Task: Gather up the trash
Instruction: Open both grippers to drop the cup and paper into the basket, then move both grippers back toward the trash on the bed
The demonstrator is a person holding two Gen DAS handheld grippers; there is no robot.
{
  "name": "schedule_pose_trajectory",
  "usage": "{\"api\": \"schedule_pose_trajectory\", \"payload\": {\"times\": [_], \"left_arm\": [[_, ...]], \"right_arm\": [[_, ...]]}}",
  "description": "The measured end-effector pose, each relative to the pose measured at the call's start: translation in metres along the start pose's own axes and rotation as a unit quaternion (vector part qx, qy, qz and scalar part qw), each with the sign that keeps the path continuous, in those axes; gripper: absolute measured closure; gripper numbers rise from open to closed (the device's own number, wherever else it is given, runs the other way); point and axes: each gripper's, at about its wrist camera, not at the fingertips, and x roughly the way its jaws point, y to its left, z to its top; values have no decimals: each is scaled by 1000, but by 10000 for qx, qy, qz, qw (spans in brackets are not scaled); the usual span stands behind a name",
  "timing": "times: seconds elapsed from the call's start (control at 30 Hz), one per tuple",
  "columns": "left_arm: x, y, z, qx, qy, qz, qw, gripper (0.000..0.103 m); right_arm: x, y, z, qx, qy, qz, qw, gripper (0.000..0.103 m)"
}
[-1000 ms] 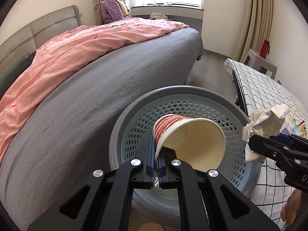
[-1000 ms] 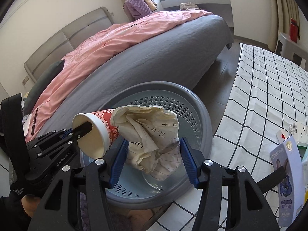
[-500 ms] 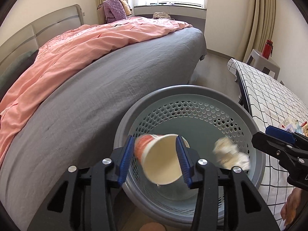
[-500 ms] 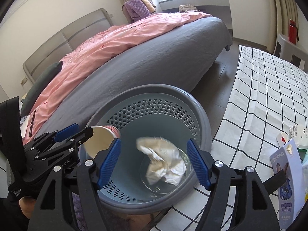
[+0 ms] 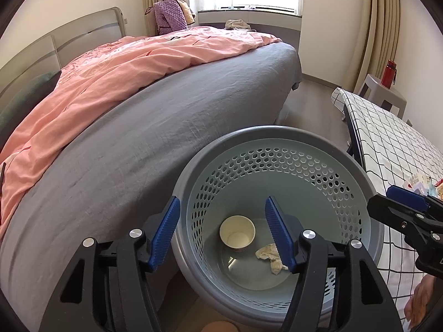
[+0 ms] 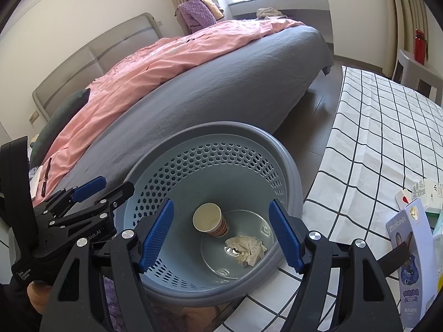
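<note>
The grey perforated basket [image 5: 277, 135] beside the bed [image 5: 171, 116] now holds both pieces: the paper cup [image 5: 237, 232] and crumpled paper [image 6: 246, 249] have dropped to its bottom. Above, left gripper [image 5: 221, 235] is opening, nothing between its jaws; right gripper [image 6: 221, 232] hangs spread and empty, so both are free for more trash

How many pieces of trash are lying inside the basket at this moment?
2. A paper cup sits on the floor of the basket, and a crumpled paper wad lies beside it, nearer the checkered table. The right gripper's fingers hide part of the basket floor.
</note>
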Motion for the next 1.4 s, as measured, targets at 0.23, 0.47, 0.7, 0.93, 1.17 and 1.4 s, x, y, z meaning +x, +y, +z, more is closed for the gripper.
{"api": "schedule_pose_trajectory", "payload": {"times": [0.23, 0.47, 0.7, 0.93, 1.17, 1.4], "left_arm": [[-1, 0, 1, -30, -23, 50, 10000, 35], [-3, -1, 0, -49, -53, 84, 9999, 29], [-6, -5, 1, -33, -88, 46, 9999, 28], [-13, -14, -1, 38, -167, -34, 9998, 26], [-19, -31, -2, 182, -230, -179, 9994, 26], [-27, -55, -8, 381, -288, -381, 9981, 26]], "right_arm": [[-1, -1, 0, -1, 1, -4, 10000, 33], [-5, -3, -2, 4, -28, -43, 10000, 33], [-11, -6, -5, 65, -37, -120, 9999, 33], [-26, -14, -10, 127, -120, -247, 9995, 28], [-48, -27, -22, 301, -224, -422, 9984, 25], [-81, -55, -43, 678, -347, -712, 9946, 24]]}}
